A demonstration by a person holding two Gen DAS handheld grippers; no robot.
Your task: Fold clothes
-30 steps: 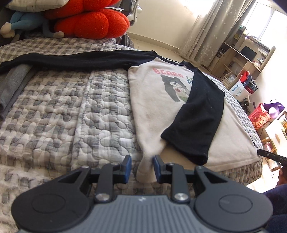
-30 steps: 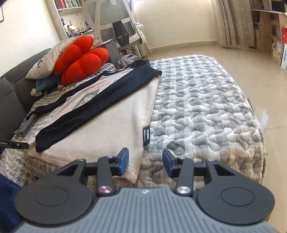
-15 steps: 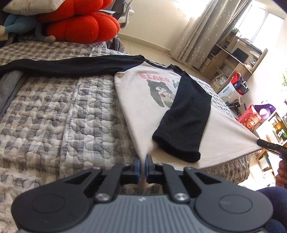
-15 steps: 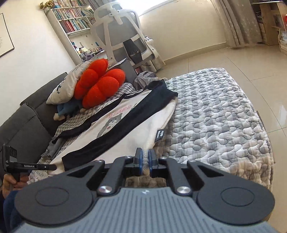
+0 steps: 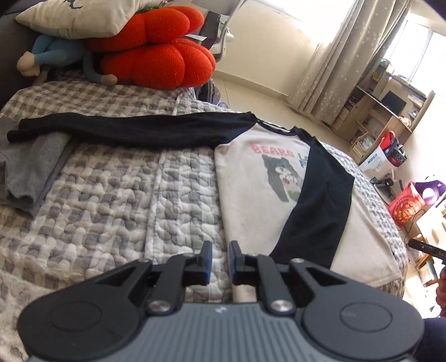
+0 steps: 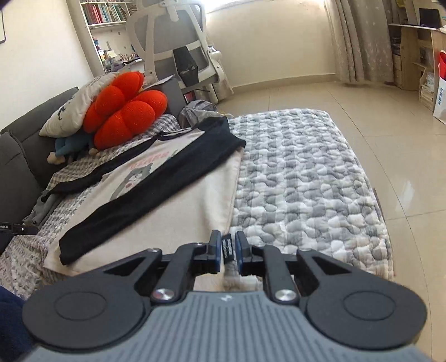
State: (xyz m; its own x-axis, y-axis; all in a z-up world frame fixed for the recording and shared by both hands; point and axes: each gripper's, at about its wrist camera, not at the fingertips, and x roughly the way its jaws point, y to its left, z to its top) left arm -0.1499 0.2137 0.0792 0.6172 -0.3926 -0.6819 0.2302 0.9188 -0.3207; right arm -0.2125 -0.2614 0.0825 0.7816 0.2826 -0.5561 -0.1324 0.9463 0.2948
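- In the left wrist view, a folded grey garment (image 5: 26,172) lies at nine o'clock on the quilted bed cover (image 5: 97,200), under the cuff end of a black sleeve (image 5: 125,129).
- At eleven o'clock, a cream pillow (image 5: 80,16) sits on a red pumpkin cushion (image 5: 156,58), with a blue plush toy (image 5: 53,55) tucked beside them.
- That black sleeve stretches flat from nine o'clock toward the centre, where it joins the cream shirt (image 5: 251,189) with a bear print.
- The shirt lies spread on the bed from the centre toward four o'clock; its other black sleeve (image 5: 317,206) is folded down across the front.
- The left gripper (image 5: 220,252) at six o'clock has its jaws a narrow gap apart, having just opened slightly; the shirt's near corner runs down by the right pad, but whether the pads press it I cannot tell.
- At three o'clock stand wooden shelves (image 5: 390,111) and a red bag (image 5: 407,207).
- In the right wrist view, the shirt (image 6: 178,211) lies from nine o'clock toward the centre, the bed cover (image 6: 301,181) bare to its right.
- The right gripper (image 6: 226,246) at six o'clock has also just opened a little; the hem corner with its black label (image 6: 228,248) stands between the jaws, and contact is unclear.
- A white office chair (image 6: 178,41) stands at twelve o'clock.
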